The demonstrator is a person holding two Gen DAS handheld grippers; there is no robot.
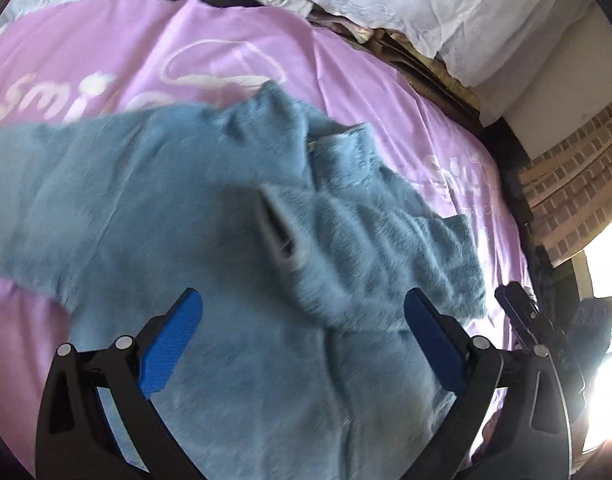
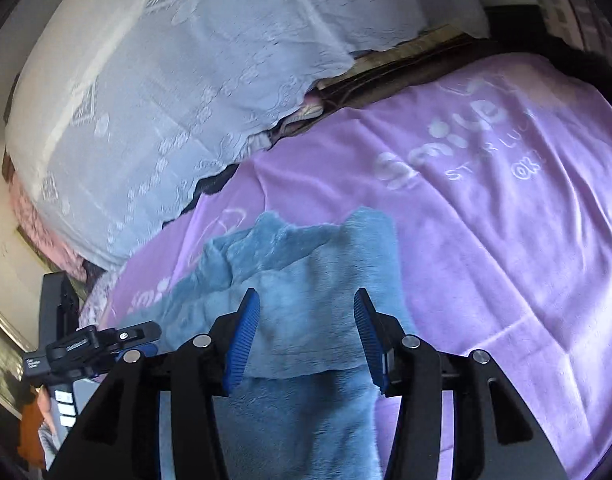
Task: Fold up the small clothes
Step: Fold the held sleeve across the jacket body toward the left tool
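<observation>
A: Fuzzy blue fleece garment lies spread and rumpled on the lilac printed blanket, a slit pocket showing.
B: Left gripper is spread wide over it, gripping nothing. Right gripper is also parted, the fleece between its ribbed blue pads.
A: White embossed cover behind; brick wall at right.

soft daylight, fisheye warp, slight blur
</observation>
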